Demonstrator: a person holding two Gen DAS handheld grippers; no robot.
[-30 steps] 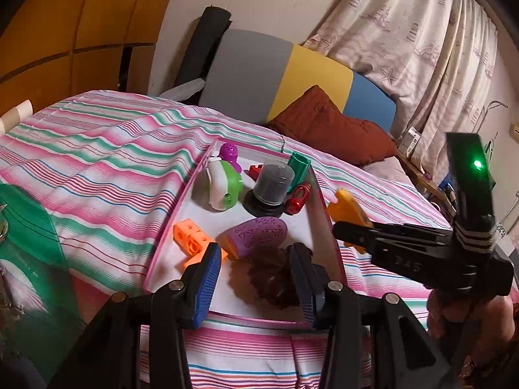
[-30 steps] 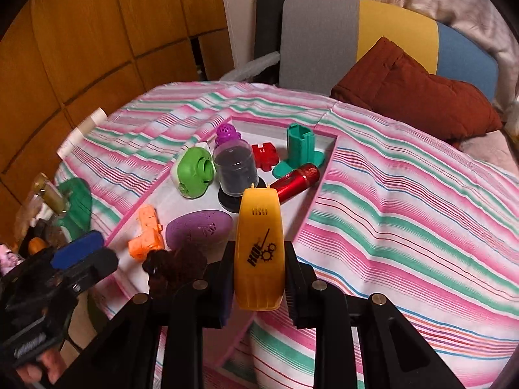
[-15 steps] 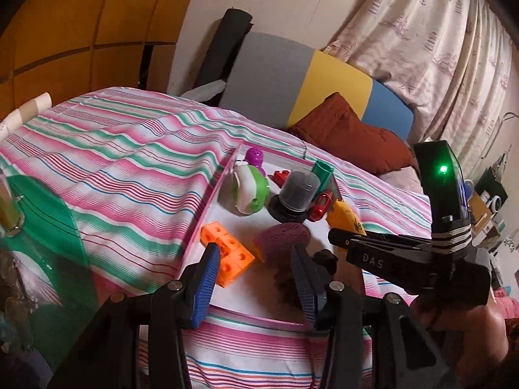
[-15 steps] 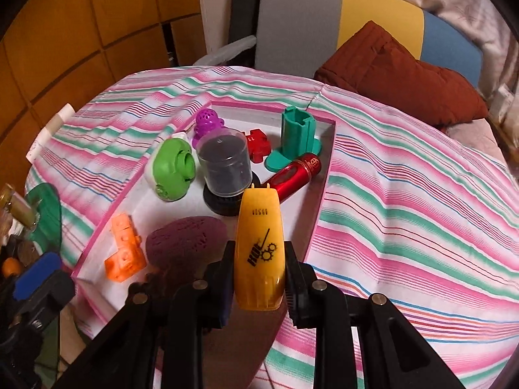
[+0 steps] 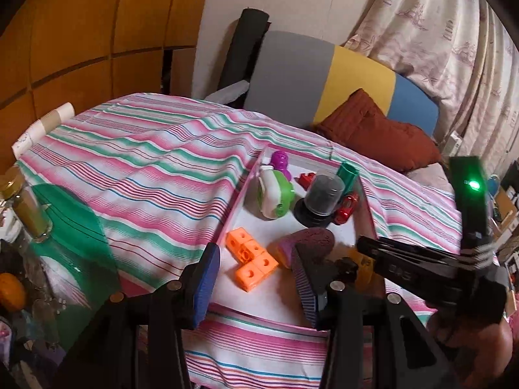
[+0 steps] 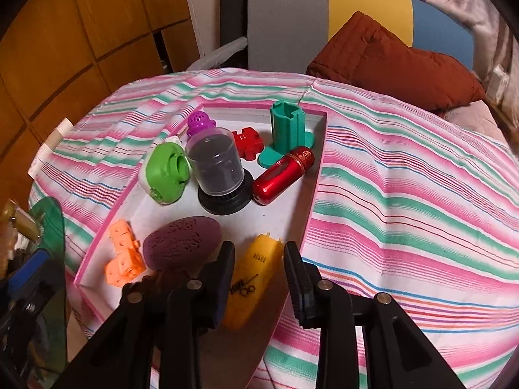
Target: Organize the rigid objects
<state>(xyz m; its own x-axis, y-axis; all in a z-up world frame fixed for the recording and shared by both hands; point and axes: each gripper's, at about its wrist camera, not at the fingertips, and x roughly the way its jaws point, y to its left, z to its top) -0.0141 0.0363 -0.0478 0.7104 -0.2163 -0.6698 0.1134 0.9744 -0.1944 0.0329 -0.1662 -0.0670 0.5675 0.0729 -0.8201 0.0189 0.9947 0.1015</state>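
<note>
The pink-rimmed tray (image 6: 316, 178) holds 9 toys; the right gripper (image 6: 259, 256), jaws just parting, frees the yellow piece (image 6: 256, 278) lower centre; the left gripper (image 5: 256, 269) gapes empty.

The right gripper (image 6: 259, 259) had just been opening its jaws, and the yellow tool (image 6: 251, 278), clamped upright between them a second before, lay tilted in the pink tray (image 6: 316, 188) at the 6 o'clock corner, between the parted pads.
</note>
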